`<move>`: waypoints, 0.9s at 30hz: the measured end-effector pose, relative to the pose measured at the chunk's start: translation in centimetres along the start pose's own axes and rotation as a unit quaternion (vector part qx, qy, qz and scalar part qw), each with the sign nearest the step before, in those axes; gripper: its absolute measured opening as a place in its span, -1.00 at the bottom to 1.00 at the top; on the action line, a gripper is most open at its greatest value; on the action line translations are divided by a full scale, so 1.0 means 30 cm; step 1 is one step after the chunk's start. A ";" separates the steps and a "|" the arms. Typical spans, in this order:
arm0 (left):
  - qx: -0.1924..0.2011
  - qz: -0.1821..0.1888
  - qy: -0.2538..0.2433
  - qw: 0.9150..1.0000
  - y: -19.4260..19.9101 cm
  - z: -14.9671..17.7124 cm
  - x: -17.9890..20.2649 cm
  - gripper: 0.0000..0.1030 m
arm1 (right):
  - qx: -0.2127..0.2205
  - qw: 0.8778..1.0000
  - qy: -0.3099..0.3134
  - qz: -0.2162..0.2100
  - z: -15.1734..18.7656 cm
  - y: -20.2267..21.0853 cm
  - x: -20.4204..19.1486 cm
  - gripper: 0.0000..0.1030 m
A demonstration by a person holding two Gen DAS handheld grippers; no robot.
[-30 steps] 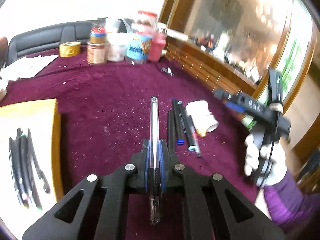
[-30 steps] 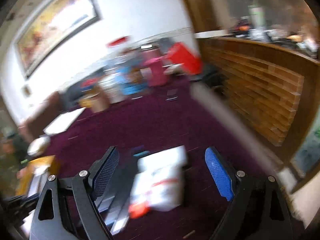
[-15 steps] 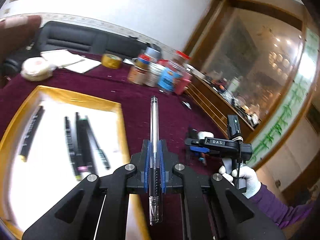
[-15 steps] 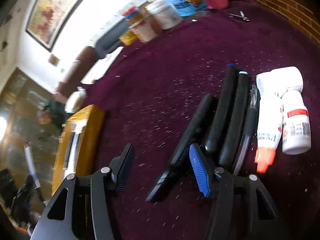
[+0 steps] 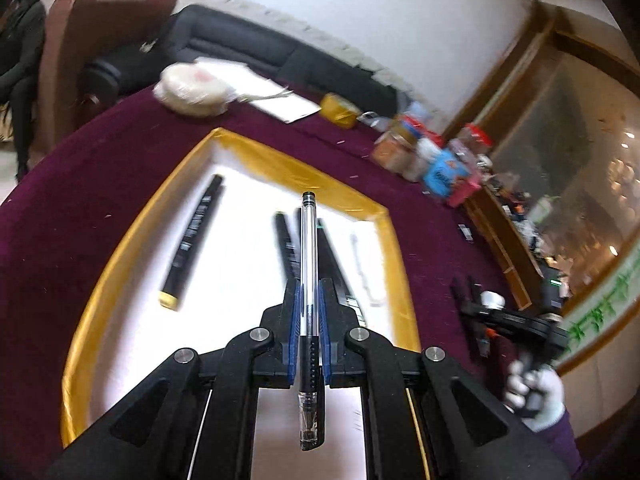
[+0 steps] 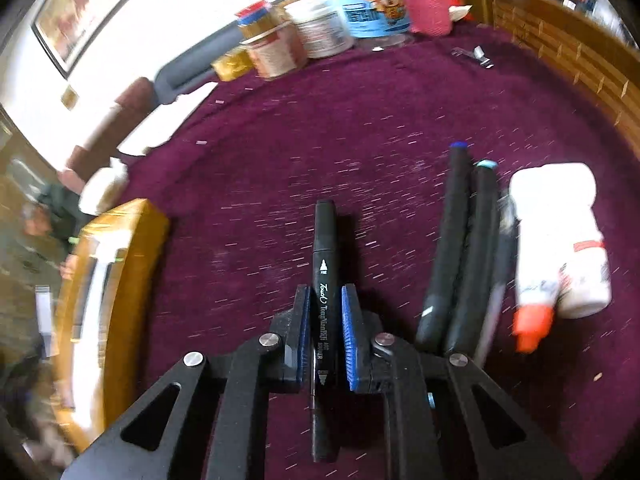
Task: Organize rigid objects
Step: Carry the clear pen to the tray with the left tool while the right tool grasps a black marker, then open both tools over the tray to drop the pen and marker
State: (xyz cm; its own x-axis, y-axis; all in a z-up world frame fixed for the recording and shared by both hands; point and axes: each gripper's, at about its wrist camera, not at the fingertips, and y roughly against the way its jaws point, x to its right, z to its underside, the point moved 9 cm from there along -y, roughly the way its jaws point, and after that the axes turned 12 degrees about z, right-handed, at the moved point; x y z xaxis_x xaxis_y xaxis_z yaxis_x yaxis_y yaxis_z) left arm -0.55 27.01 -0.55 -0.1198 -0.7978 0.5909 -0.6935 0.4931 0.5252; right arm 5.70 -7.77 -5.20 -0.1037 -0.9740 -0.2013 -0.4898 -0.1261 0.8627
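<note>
Pens and markers are being sorted from a loose pile on a maroon-clothed table (image 6: 320, 128) into a shallow tray (image 5: 120, 264) with a gold rim and white floor. The left gripper (image 5: 309, 320) is clamped shut on a clear ballpoint pen (image 5: 308, 248), held lengthwise along its fingers and poised above the tray, likely so it can be laid parallel to the dark markers already lying there. One of those, a marker with a yellow end (image 5: 192, 240), lies apart at the tray's left.

The right gripper (image 6: 325, 332) is closed on a black marker (image 6: 323, 264), low over the cloth, gripped around its middle so it should lift level. Its barrel reads "Touch", "TongNianRUI" and "ART MARKER", with "FINE" under a nib symbol. Just right of it sits the remaining pile (image 6: 460, 248) of dark markers, side by side, touching a white glue bottle (image 6: 556, 248) with an orange cap; the bottle's label is too blurred to read.

Jars and tubs (image 6: 320, 28) stand at the table's far edge, their printing unreadable.
</note>
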 end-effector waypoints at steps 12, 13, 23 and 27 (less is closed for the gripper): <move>-0.029 -0.049 0.038 0.998 -0.104 -0.057 -0.116 -0.84 | -0.051 0.975 0.041 -0.214 0.054 0.160 -0.445 -0.74; -0.021 -0.044 0.040 0.998 -0.083 -0.054 -0.107 -0.78 | -0.062 0.972 0.044 -0.224 0.063 0.152 -0.488 -0.73; 0.058 -0.087 0.038 0.994 0.169 -0.038 -0.097 0.01 | -0.135 0.954 0.102 -0.246 0.184 -0.038 -0.940 -0.73; 0.067 -0.140 0.017 0.988 0.226 -0.042 -0.115 0.08 | -0.136 0.958 0.120 -0.220 0.208 -0.094 -1.040 -0.73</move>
State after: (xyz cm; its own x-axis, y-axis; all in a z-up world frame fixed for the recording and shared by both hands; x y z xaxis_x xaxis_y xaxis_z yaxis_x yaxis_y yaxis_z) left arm -3.95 33.52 1.75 0.1119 -0.8832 0.4555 -0.7843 0.2029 0.5862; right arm 4.92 24.15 -4.25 0.2798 -0.8260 -0.4894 -0.1928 -0.5477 0.8142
